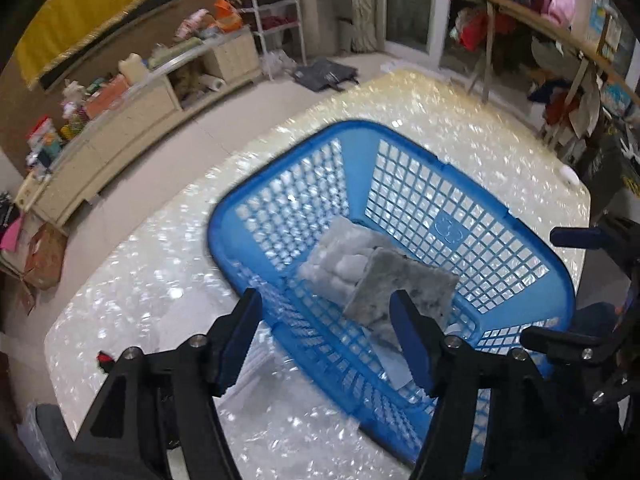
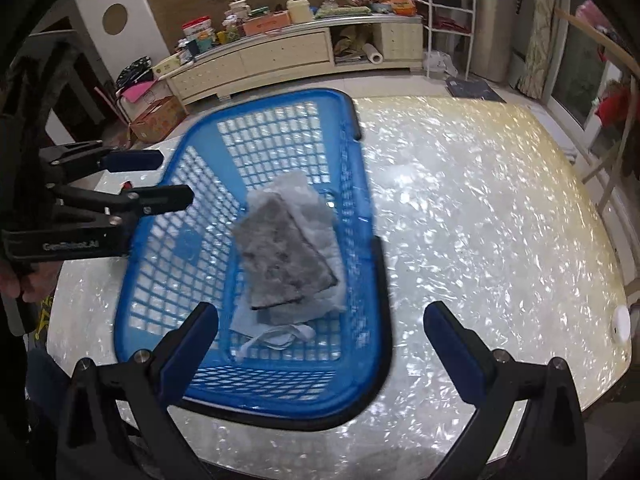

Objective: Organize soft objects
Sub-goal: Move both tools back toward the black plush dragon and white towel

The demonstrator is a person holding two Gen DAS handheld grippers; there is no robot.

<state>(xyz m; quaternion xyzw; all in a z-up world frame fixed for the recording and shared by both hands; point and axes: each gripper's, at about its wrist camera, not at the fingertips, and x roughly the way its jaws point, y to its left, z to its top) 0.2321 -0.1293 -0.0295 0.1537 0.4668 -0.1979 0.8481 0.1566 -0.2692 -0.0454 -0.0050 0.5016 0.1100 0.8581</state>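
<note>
Nearest the lens in the left wrist view, the left gripper (image 1: 324, 320) stood with its blue-padded jaws parted and nothing pinched between them; its pads hung clear above the near wall of the blue basket (image 1: 496, 184). Just beyond and slightly right of its fingertips lay the grey cloth (image 1: 404, 284), a folded square resting tilted on top of a paler white fluffy cloth (image 1: 340, 256), both inside the basket and not touching the pads. The basket sat on the shiny pearl-patterned table (image 1: 160, 264), which spread out to the left of the claw. In the right wrist view, the right gripper (image 2: 320, 320) was also spread wide and held nothing, its left pad over the basket's near end and its right pad over bare table (image 2: 480, 220). Ahead of it, between the two fingers and a little left, the grey cloth (image 2: 280, 260) lay on the lighter cloths in the basket (image 2: 280, 100), with a thin white fabric piece (image 2: 276, 338) closer to the jaws. The left gripper (image 2: 168, 178) reached in from the far left, above the basket's rim, with a hand (image 2: 24, 284) behind it.
</note>
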